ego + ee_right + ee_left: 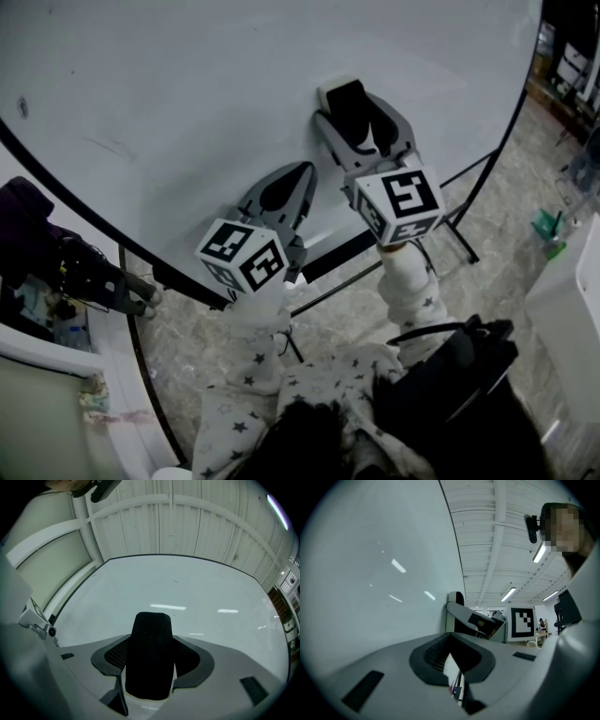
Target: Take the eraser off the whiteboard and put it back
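Note:
The whiteboard point(187, 112) fills the upper part of the head view. My right gripper point(363, 105) is shut on the eraser point(352, 105), a white block with black felt. In the right gripper view the felt point(150, 653) faces the camera and stands upright between the jaws, with the board point(187, 592) behind it. The left gripper view shows the eraser's white end point(453, 598) right at the board surface; I cannot tell whether it touches. My left gripper point(289, 186) is lower left of the right one, close to the board, jaws together with nothing held.
The board's black lower rim and tray point(328, 255) run just below both grippers, with the stand's legs point(464, 239) on the marble floor. A black bag point(450, 375) hangs at my right side. A white cabinet point(572, 300) stands at the right, dark equipment point(84, 277) at the left.

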`<state>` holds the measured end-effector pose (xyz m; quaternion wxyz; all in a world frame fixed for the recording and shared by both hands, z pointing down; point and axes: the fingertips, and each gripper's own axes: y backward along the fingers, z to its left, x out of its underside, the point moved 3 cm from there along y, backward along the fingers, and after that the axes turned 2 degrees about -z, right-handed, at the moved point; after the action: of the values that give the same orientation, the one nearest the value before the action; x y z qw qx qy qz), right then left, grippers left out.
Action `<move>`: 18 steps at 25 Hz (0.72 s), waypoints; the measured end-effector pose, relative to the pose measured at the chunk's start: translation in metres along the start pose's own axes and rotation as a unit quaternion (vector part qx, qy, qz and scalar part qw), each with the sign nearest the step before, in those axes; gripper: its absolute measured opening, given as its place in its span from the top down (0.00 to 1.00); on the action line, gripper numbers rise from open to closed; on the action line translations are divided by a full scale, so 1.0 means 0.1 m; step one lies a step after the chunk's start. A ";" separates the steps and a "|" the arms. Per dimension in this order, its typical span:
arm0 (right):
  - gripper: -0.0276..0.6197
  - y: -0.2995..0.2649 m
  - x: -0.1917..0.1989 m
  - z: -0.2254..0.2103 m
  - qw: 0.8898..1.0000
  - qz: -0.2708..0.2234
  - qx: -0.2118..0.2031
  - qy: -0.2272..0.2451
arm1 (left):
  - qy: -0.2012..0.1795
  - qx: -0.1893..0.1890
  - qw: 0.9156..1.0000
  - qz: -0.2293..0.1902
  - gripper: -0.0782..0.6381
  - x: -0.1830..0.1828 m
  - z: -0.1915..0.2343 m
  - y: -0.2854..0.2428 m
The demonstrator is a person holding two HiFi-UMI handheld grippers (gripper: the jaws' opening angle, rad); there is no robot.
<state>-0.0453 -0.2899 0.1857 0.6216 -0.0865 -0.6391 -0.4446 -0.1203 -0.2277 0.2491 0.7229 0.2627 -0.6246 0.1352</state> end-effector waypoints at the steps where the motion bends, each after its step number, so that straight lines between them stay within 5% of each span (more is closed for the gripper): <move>1: 0.56 -0.05 0.02 0.01 1.000 0.001 -0.002 0.002 | 0.002 0.000 1.000 0.001 0.89 0.00 0.05 0.00; 12: 0.55 0.03 -0.09 0.04 1.000 -0.017 -0.009 0.003 | -0.001 -0.001 1.000 0.000 0.89 -0.06 -0.09 0.04; 14: 0.47 0.01 -0.07 0.06 1.000 -0.015 -0.015 0.003 | 0.001 -0.002 1.000 0.001 0.89 -0.05 -0.07 0.05; 18: 0.46 0.11 -0.07 0.03 1.000 -0.019 -0.009 -0.002 | 0.004 -0.003 1.000 -0.002 0.89 -0.01 -0.10 0.07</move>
<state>-0.0388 -0.2778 0.1852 0.6110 -0.0806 -0.6375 -0.4624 -0.1156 -0.2165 0.2484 0.7262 0.2614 -0.6219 0.1327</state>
